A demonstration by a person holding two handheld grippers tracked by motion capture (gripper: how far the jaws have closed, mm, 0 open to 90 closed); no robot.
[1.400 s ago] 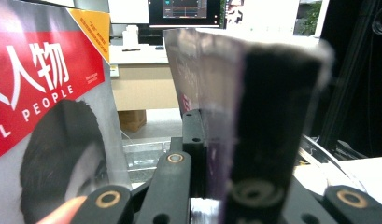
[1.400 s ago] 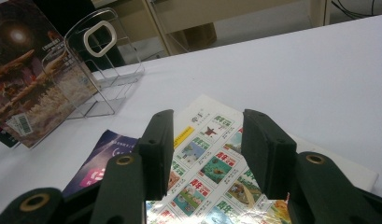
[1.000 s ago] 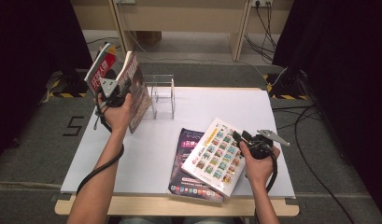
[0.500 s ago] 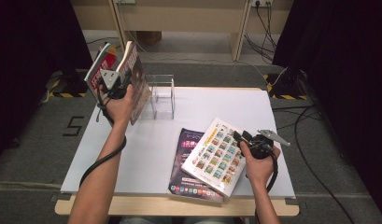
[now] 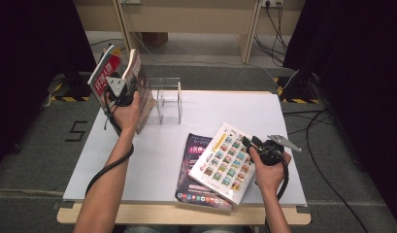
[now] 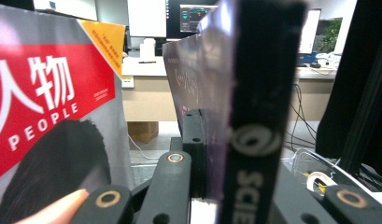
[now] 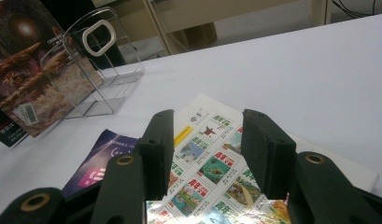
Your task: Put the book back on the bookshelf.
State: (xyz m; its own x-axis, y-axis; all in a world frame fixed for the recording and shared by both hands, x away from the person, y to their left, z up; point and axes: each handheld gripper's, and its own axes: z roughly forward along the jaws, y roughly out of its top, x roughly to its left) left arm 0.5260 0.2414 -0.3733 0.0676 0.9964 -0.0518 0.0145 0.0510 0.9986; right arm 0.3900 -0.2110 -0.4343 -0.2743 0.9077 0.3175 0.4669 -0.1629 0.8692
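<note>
moved: left gripper (image 5: 119,90) has lifted its magazines (image 5: 138,85) slightly | jaws: left clamped on magazines; right gripper (image 7: 207,149) wide, empty, over catalogue (image 7: 212,168) | step: carrying | next: lower into clear rack (image 5: 168,99).

We see a bright white table (image 5: 186,160) with dark black sides around it. Up close, the book spine (image 6: 258,140) looks blurry, and the shiny pages (image 7: 212,205) at the bottom glare.
</note>
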